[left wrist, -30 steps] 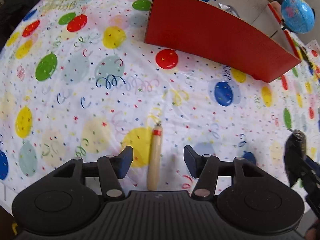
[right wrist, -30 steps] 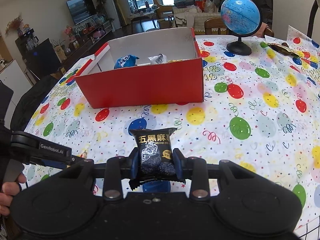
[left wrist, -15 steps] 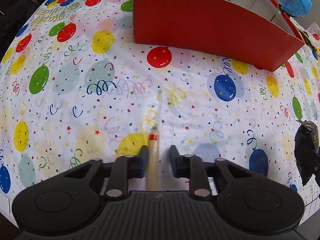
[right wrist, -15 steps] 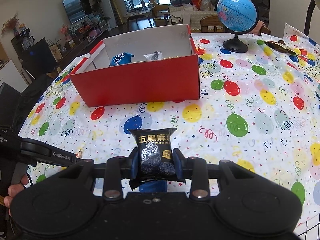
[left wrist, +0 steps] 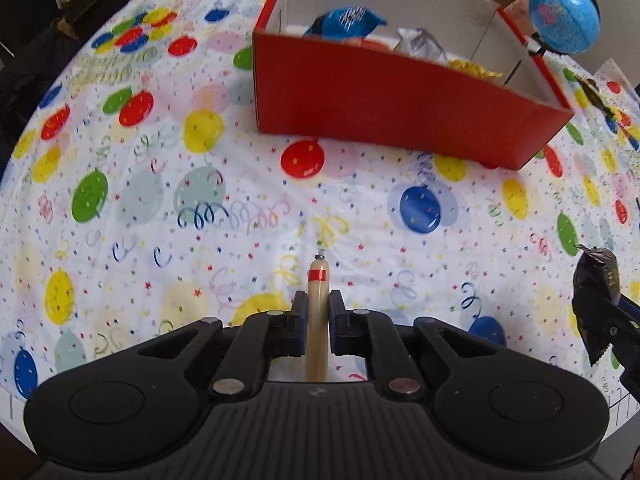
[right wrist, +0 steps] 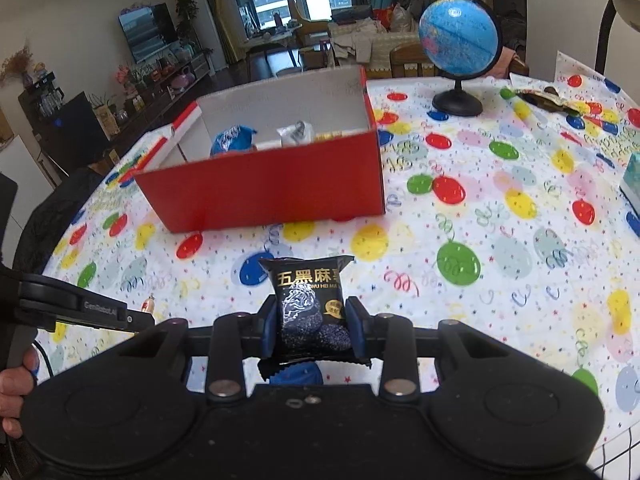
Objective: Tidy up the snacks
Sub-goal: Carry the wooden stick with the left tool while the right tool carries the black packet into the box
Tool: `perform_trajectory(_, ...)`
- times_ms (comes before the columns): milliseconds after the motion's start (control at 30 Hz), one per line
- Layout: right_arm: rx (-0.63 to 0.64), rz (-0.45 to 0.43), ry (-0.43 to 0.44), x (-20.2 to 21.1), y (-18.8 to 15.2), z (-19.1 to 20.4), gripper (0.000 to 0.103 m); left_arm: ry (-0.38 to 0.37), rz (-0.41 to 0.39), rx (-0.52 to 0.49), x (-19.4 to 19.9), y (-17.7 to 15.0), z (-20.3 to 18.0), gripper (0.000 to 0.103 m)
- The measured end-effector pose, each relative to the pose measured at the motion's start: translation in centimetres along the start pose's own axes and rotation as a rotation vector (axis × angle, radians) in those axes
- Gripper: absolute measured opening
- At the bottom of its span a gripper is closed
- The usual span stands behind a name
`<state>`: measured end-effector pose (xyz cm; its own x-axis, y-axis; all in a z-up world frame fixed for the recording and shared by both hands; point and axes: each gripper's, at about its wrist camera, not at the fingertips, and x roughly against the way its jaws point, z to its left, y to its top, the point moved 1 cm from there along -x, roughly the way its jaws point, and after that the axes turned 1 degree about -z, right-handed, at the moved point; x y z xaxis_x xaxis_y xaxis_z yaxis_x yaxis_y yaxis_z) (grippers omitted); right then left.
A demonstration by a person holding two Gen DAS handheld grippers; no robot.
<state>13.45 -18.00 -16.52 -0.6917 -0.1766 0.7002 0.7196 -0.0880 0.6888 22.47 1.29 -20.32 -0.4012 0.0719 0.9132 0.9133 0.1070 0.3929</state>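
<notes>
**Two grippers, each with a snack, near the red box**

The left gripper (left wrist: 318,312) points steeply down at the table. Its two blue pads are squeezed tight on a thin sausage stick (left wrist: 317,320). The stick is long, round and pale tan, with a red band and a tiny metal clip at the tip. The tip pokes out past the pads, above the tablecloth (left wrist: 132,208).

The right gripper (right wrist: 312,326) tilts down less. Its pads are partly apart and press on both sides of a black snack packet (right wrist: 310,312). The packet is shiny and puffy, with crinkly zigzag ends. It has big gold Chinese letters at the top and a small gold round sticker. Under them are small letters that look like "WU HEI MA".

In the right wrist view, a hand (right wrist: 14,388) holds the left gripper's handle at the left edge. The words "GenRobot.AI" are printed on its side.

The tablecloth is thin and smooth, with bright balloons and curly ribbons.

The red box (right wrist: 272,192) is cardboard, red outside and white inside. It sits on the table, well beyond both grippers. A blue bag (right wrist: 232,140), a clear wrapper and something yellow lie inside.

A blue globe (right wrist: 458,42) on a black stand is to the right of the box, further back.
</notes>
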Motion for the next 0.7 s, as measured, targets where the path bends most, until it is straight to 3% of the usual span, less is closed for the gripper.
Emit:
perform_trajectory(300,0.039,-0.076,0.002,1.3,3.8,0.5,0.034,-0.037,-0.102,-0.042,3.8,3.2,-1.2,0.010)
perform_trajectory(700,0.099,-0.154,-0.009,0.6,10.3,1.4,0.034,-0.046,-0.225,-0.075,6.3,9.7,-2.0,0.010)
